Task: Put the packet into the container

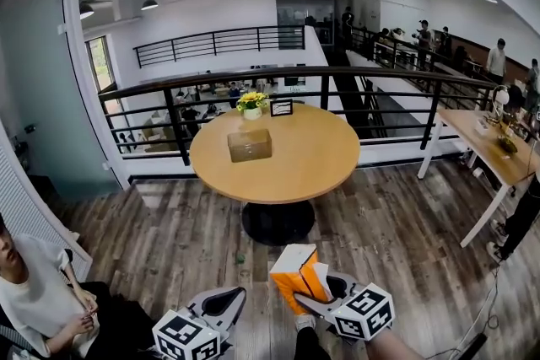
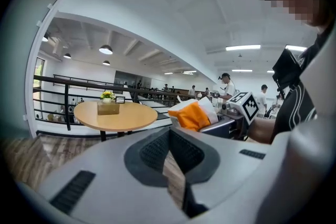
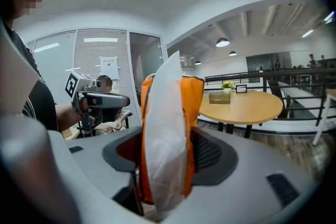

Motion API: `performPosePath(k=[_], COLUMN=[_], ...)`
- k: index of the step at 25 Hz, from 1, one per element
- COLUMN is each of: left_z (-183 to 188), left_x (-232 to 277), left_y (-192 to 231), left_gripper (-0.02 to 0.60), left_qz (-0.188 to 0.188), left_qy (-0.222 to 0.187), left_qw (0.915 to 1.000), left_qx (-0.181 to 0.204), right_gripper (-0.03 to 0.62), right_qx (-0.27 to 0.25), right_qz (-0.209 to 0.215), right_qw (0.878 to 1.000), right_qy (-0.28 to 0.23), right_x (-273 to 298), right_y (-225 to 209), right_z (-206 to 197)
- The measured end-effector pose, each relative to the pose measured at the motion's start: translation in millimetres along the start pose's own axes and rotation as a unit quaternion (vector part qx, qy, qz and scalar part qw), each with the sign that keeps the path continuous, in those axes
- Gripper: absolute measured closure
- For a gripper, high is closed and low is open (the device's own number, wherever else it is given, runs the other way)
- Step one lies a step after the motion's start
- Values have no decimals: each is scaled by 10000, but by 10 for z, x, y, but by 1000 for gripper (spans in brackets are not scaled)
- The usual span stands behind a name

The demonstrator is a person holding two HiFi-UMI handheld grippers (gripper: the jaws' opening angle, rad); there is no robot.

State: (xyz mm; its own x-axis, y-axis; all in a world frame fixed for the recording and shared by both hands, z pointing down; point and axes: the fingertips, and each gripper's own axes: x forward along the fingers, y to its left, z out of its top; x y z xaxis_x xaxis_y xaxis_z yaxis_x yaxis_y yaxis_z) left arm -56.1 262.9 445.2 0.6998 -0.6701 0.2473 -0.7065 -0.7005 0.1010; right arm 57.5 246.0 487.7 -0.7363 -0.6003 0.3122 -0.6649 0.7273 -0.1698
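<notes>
An orange and white packet (image 1: 296, 270) stands upright between the jaws of my right gripper (image 1: 315, 289), which is shut on it low over the wooden floor. In the right gripper view the packet (image 3: 169, 123) fills the gap between the dark pads (image 3: 210, 153). A translucent brownish container (image 1: 250, 145) sits on the round wooden table (image 1: 312, 164) well ahead of both grippers. My left gripper (image 1: 222, 304) hangs beside the right one with its jaws together and nothing in them. The left gripper view shows the packet (image 2: 192, 114) to its right and the container (image 2: 107, 107) far off.
A pot of yellow flowers (image 1: 252, 103) and a small framed card (image 1: 281, 107) stand on the table behind the container. A black railing (image 1: 253, 80) runs behind the table. A seated person (image 1: 38, 299) is at the lower left. A long table (image 1: 494, 149) stands at the right.
</notes>
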Motion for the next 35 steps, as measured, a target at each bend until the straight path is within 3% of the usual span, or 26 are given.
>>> performPosePath(k=[4, 11, 16, 20, 26, 35], left_z=[86, 462, 719, 930, 1051, 1106], left_x=[411, 1457, 2173, 2476, 2571, 2618], left_y=[336, 956, 1324, 1521, 1753, 2048], left_gripper=[577, 577, 577, 577, 577, 577], left_qz=[63, 232, 284, 393, 615, 718], left_qy=[91, 178, 235, 214, 221, 123], left_qw=[9994, 9979, 9976, 9976, 9964, 9961], left_qx=[-326, -577, -589, -535, -548, -495], right_gripper=[336, 336, 336, 336, 336, 336], right_qx=[132, 339, 379, 339, 364, 233], right_qz=[117, 322, 481, 512, 544, 583], right_qw=[9998, 9985, 9970, 9976, 9978, 9978], right_qy=[34, 294, 466, 324, 118, 201], right_x=[262, 702, 1014, 1186, 1289, 1591], right_y=[-482, -1524, -2192, -2620, -2922, -3023], right_z=[164, 455, 684, 983, 1234, 1349])
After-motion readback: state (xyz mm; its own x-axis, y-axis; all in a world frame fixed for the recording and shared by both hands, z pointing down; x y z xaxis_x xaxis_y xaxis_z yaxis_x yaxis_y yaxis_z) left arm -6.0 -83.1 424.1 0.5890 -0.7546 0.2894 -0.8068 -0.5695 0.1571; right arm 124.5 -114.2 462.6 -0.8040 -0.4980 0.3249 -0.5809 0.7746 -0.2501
